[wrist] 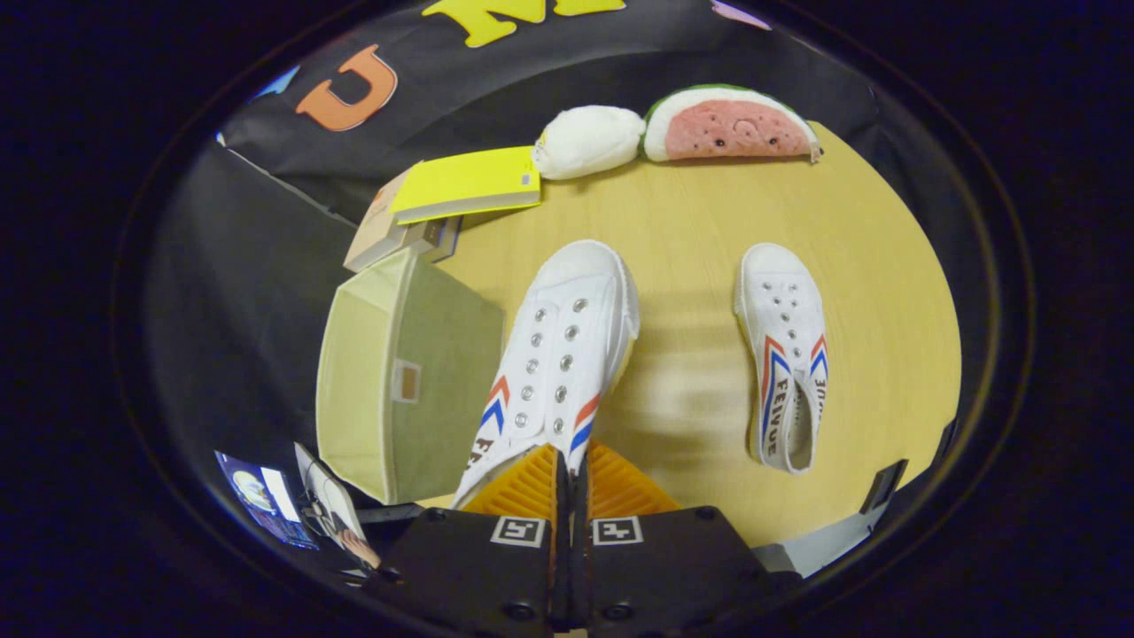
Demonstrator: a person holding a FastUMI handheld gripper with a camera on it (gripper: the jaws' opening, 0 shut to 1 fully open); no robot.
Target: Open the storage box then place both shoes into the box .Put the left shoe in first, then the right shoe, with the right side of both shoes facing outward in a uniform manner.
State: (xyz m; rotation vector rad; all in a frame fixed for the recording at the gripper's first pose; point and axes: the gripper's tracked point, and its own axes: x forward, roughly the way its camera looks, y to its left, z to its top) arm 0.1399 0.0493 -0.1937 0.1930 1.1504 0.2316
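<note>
Gripper view, single frame. Landmark for all positions: the storage box (403, 381), a pale green fabric cube at the left edge of the round wooden table (700, 213), seen with its open top toward the left.

Gripper (570, 470): the two orange ribbed fingers (523, 487) stand nearly together, clamped on the heel end of the near shoe (563, 354). Both pads press on the white collar fabric, so the tongs are closed and gripping this shoe. Black finger mounts with square markers sit just behind the pads.

Near shoe: white canvas, metal eyelets, no laces, red and blue chevrons on each side. It sits just to the right of the box, its left flank almost against the box wall, toe pointing away from the fingers. Whether the sole touches the table I cannot tell.

Second shoe (784, 354): same pattern, lying flat on the table, well apart from the box, on the far side of the held shoe, toe pointing away.

Beyond the box: a yellow book (465, 184) resting on a stack of cardboard-coloured books (381, 232), touching the box's far corner region. Further on, a white plush (589, 142) and a watermelon-slice plush (726, 124), side by side at the table's far rim.
</note>
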